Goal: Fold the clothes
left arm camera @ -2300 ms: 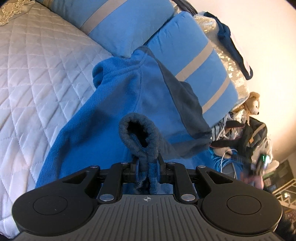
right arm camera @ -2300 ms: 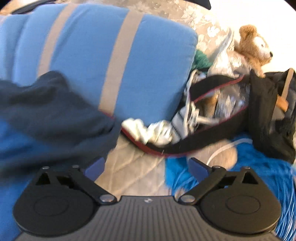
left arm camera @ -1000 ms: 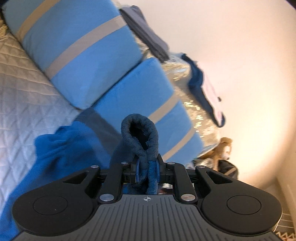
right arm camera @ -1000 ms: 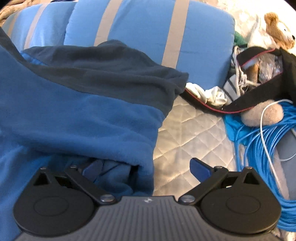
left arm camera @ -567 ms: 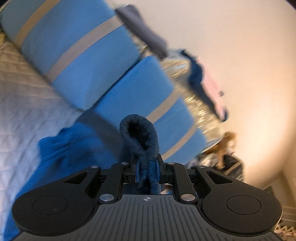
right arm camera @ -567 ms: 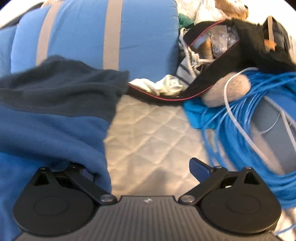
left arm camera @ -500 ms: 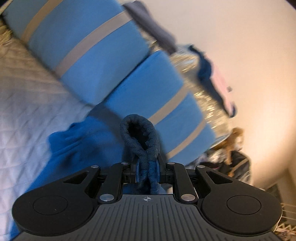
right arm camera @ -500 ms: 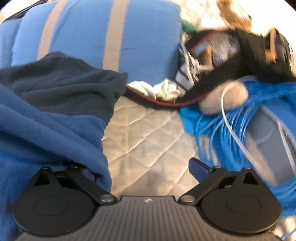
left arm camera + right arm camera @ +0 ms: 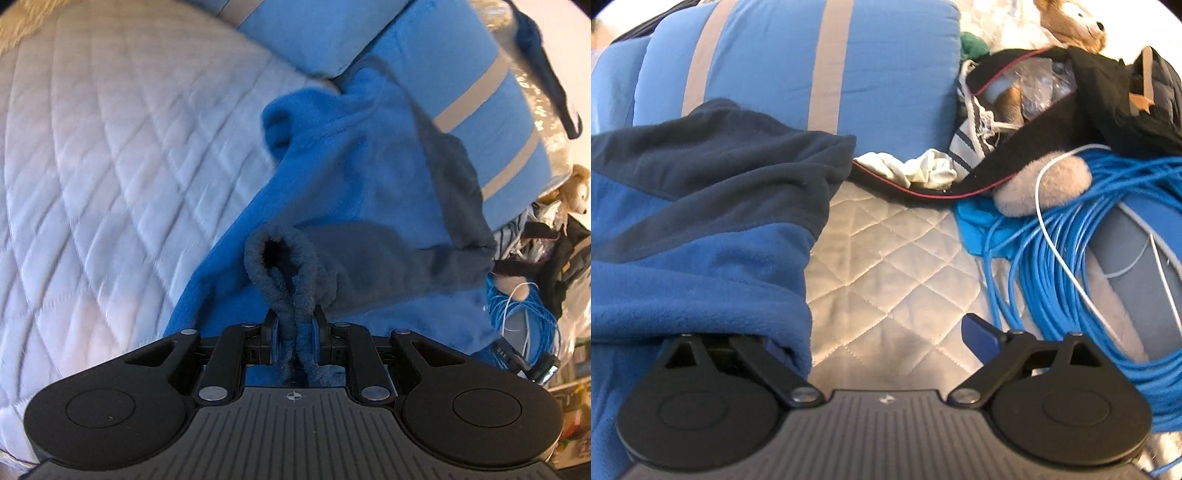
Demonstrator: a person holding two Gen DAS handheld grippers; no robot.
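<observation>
Fleece jacket [image 9: 369,192] spread on quilted bed [image 9: 110,166], left gripper [image 9: 295,332] clamped on its dark cuff [image 9: 282,254], right gripper [image 9: 882,343] spread wide, one finger apparently under the hem.

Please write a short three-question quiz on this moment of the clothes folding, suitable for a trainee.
1. True or false: the left tongs are shut on the dark cuff of the blue fleece.
2. How do the right tongs stand: A shut on a cable, B open, C out of view?
3. Name what lies coiled on the quilt to the right in the right wrist view.

Key: 1 true. 2 B; the fleece edge drapes over one finger. 3 the blue cable.
</observation>
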